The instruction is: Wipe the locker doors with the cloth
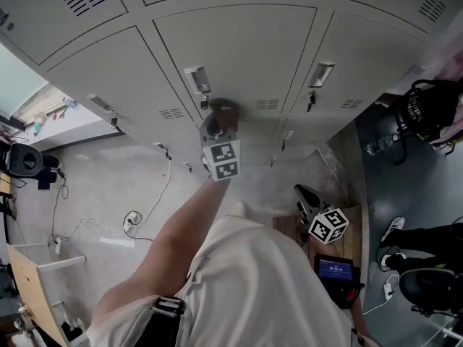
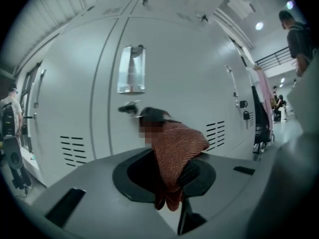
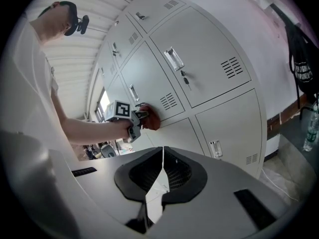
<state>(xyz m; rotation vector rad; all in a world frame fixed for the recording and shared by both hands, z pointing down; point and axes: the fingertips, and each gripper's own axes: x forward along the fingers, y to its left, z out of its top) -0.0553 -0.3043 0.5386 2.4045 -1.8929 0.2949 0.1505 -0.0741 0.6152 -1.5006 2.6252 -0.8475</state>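
At the far left we see a pale grey floor [image 1: 108,186], smooth, with thin cables [image 1: 132,220] lying loose on it; apart from them, this side is open. Above it rises a wall of light grey metal locker doors [image 1: 239,49], matte and plain, set in rows with narrow seams between them. Each door has a small card holder [image 1: 197,79]. Under the holder of the middle door a key [image 1: 205,103] sits in the lock, and vent slots [image 1: 268,105] are cut in the lower corner of that door.

In the middle, the left gripper [image 2: 169,176] is raised on a bare arm [image 1: 173,237], and its jaws hold a reddish-brown ribbed cloth [image 2: 177,146]. The front of the cloth meets the middle door just below the key, near the lower seam of that door. The marker cube [image 1: 223,160] on this gripper carries black and white squares but no letters.

To the right and lower, the right gripper [image 3: 162,169] hangs beside the person's body, well apart from the lockers. Its jaws lie together with only a thin slit, and nothing is between them. Just beside it a small screen [image 1: 334,269] glows blue; its writing is too small to read. At the far right a black bag [image 1: 427,110] hangs just beside the last door, and we cannot read its white print. A bottle [image 1: 376,147] is on the darker floor near it, and a shoe [image 1: 393,228] of another person is close by, so this side is more crowded.
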